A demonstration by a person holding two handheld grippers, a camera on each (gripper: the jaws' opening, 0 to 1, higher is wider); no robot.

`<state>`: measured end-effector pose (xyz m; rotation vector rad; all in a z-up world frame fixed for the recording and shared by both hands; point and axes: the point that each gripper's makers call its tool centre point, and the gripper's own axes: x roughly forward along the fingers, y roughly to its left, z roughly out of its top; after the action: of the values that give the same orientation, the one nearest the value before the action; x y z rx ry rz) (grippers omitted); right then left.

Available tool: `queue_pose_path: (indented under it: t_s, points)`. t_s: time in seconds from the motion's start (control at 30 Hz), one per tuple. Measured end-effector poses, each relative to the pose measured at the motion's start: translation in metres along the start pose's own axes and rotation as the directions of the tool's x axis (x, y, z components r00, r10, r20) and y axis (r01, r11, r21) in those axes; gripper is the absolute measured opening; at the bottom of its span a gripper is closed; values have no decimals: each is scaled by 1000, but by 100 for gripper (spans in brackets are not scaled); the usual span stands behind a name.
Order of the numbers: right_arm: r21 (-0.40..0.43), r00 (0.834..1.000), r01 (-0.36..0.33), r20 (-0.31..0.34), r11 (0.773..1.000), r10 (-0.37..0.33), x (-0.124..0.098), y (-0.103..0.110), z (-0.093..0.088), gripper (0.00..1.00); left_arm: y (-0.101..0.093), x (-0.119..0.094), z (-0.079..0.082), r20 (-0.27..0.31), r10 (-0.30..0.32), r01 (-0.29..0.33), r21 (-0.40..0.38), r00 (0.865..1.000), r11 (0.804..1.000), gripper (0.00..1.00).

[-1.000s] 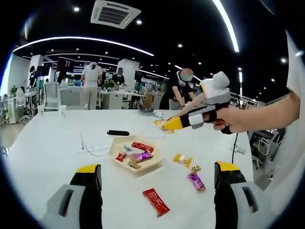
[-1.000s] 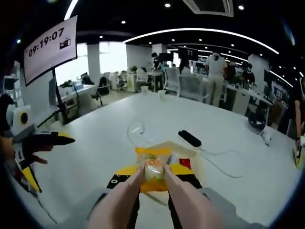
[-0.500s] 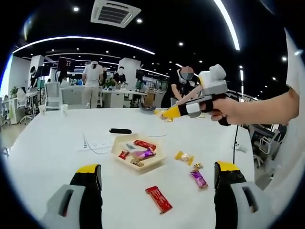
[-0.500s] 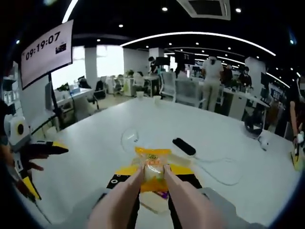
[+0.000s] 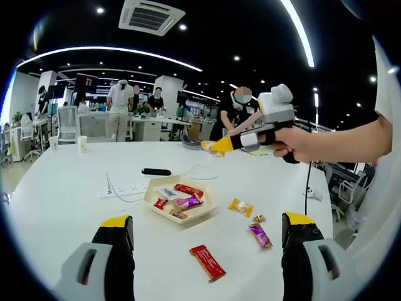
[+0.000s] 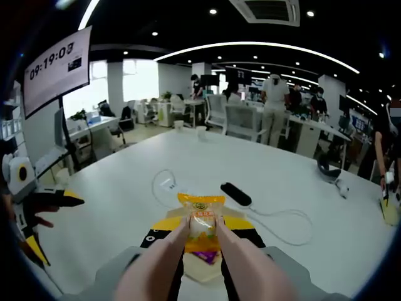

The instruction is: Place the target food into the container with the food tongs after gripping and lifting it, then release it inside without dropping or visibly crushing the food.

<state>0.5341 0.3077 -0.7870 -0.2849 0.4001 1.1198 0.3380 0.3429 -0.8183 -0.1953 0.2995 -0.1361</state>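
Note:
My right gripper (image 6: 202, 229) has pink tong fingers (image 6: 168, 257) shut on a yellow wrapped snack (image 6: 200, 205), held in the air. The beige tray (image 6: 202, 271) shows just below the snack, between the fingers. In the left gripper view, the right gripper (image 5: 216, 147) hovers above and behind the tray (image 5: 150, 195), which holds several wrapped candies. A hand (image 5: 296, 142) holds it. My left gripper (image 5: 207, 219) stands wide open over the near table, nothing between its jaws. It also shows as the left gripper (image 6: 47, 202) at the left of the right gripper view.
Loose on the white table lie a red bar (image 5: 208, 262), a purple candy (image 5: 258, 236) and a yellow candy (image 5: 241, 207) to the tray's right. A black remote (image 5: 155, 172), a power strip (image 5: 122, 188) and cable lie behind. People stand at desks beyond.
The right gripper has risen a little with the yellow snack still clamped; the tray now sits lower in its view. The left gripper stays open.

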Motion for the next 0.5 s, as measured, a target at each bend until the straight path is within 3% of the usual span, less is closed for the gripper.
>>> queue_pose_path:
  t_s: [0.5]
  points:
    - [10,1000,21,1,1000,-21,13,-18,3,21,2,4,-1,-7,-10,10,-12,1000,1000,99]
